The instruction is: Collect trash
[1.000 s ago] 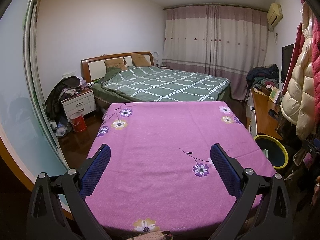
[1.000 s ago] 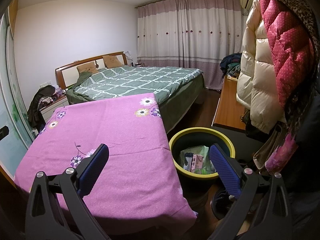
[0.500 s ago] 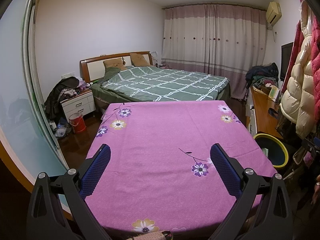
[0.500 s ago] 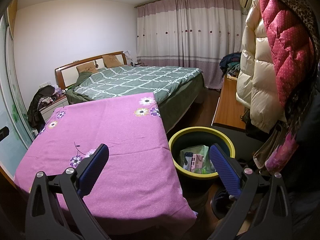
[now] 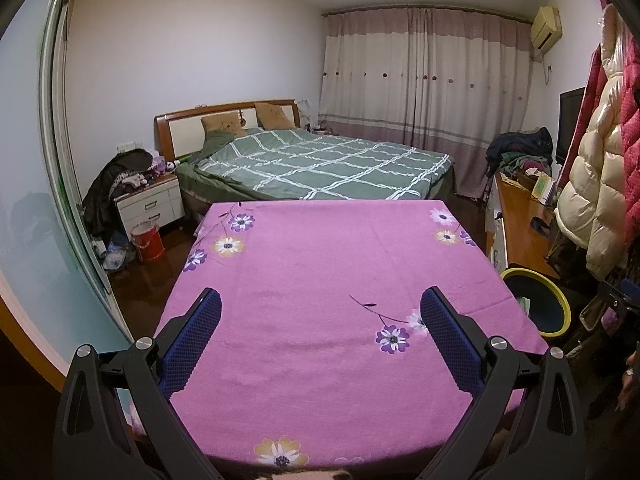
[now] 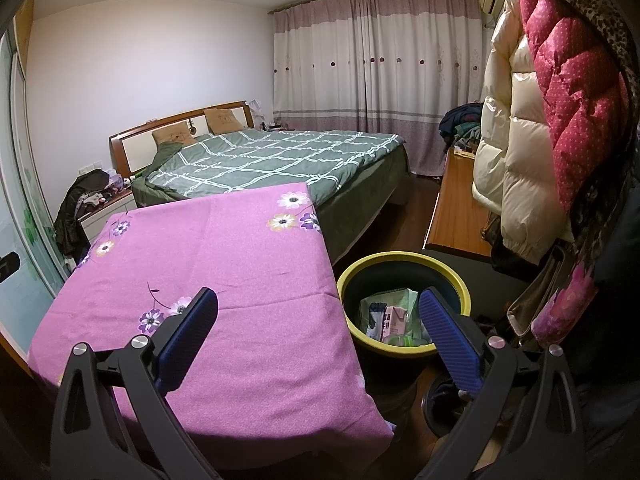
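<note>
A big surface [image 5: 320,280] wears a pink cloth with flowers. Just beside its right edge stands a dark bin with a yellow rim [image 6: 404,258]. Inside lies trash [image 6: 390,316]: a pink carton with dark writing too small to read, and pale green wrappers. The left gripper [image 5: 320,308] and right gripper [image 6: 318,308] hang level, fingers wide apart, holding nothing.

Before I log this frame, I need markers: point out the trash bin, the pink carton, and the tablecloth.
trash bin [image 6: 404,257]: right wrist view, yellow far rim.
pink carton [image 6: 394,320]: right wrist view, front face.
tablecloth [image 6: 256,280]: right wrist view, bare purple middle.
</note>
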The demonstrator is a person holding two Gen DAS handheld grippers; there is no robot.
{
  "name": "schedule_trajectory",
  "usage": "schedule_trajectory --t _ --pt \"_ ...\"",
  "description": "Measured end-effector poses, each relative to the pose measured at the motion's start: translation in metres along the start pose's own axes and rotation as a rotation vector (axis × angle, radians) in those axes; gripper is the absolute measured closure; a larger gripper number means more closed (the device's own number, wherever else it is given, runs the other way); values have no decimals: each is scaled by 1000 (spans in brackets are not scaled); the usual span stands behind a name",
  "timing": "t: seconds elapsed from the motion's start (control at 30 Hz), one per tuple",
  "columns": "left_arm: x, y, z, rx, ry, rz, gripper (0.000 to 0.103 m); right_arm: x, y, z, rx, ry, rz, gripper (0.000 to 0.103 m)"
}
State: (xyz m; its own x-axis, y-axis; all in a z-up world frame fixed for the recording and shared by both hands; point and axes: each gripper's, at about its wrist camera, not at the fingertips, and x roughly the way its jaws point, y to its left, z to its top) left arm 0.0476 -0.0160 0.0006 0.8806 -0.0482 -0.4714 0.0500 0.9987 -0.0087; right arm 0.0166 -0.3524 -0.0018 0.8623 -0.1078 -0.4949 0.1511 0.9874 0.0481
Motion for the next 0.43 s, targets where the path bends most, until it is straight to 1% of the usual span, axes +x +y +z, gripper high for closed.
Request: schedule_trajectory --t 0.2,0.27,0.33,0.4,0.43 --pt "8 3 3 2 12 -21 5 7 2 -3 3 12 8 7" --pt "22 6 6 -2 44 -26 5 14 7 -1 -8 13 17 7" --pt "50 13 10 -16 89 -27 5 29 13 6 -17 19 43 7" --pt "90 23 13 -12 128 18 5 59 24 14 -22 50 81 7" --pt "113 29 14 -3 144 48 5 77 31 18 -33 67 81 7"
